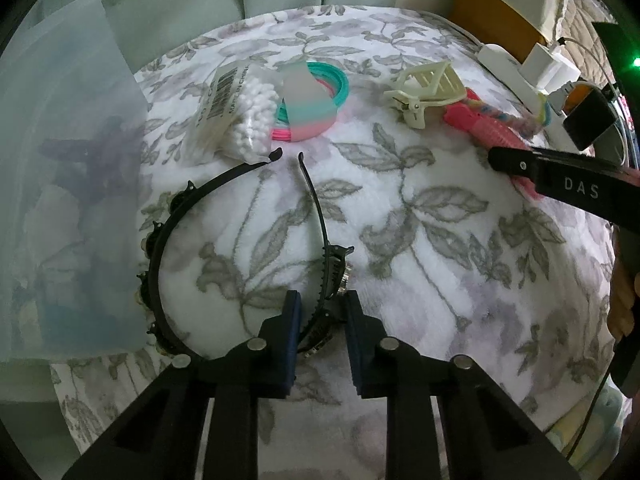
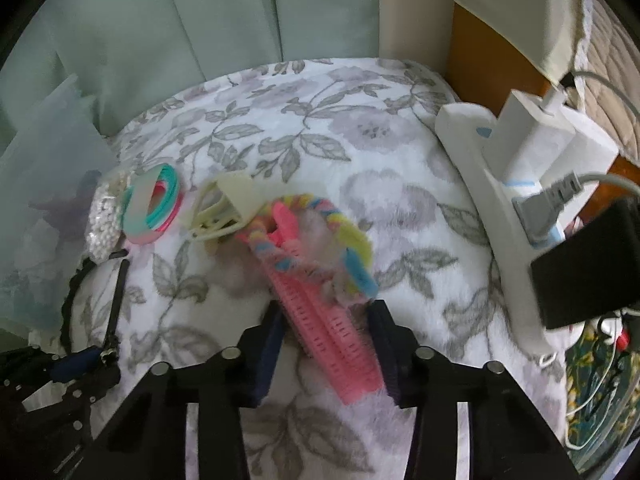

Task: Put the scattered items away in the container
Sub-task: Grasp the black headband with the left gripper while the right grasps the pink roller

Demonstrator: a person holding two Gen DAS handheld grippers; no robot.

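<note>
The left gripper [image 1: 322, 334] points steeply down at a flowered blanket [image 1: 420, 240], and its jaws are closed in around the decorated band of a black headband [image 1: 160, 248], near one side of the hoop; whether the pads are already pressing on it cannot be told for sure, though the band sits tight between them. The headband lies flat on the blanket with its two open ends pointing away from the camera, toward a clear bag of white cotton swabs [image 1: 244, 112] and a pastel striped roll of bands [image 1: 310, 100]. A frosted plastic container [image 1: 72, 184] stands at the left edge of the blanket, just beside the headband, with a dark purple clip faintly visible through its wall. Farther right lie a cream claw clip [image 1: 424, 88] and a pair of pink hair rollers [image 2: 328, 320] with a braided pastel hair tie [image 2: 340, 236] draped over them. The right gripper [image 2: 326, 348] straddles the pink rollers, its jaws standing on either side of them; the right pad touches the rollers, the left still shows a gap. A white power strip [image 2: 480, 200] with plugs runs along the blanket's right side.
</note>
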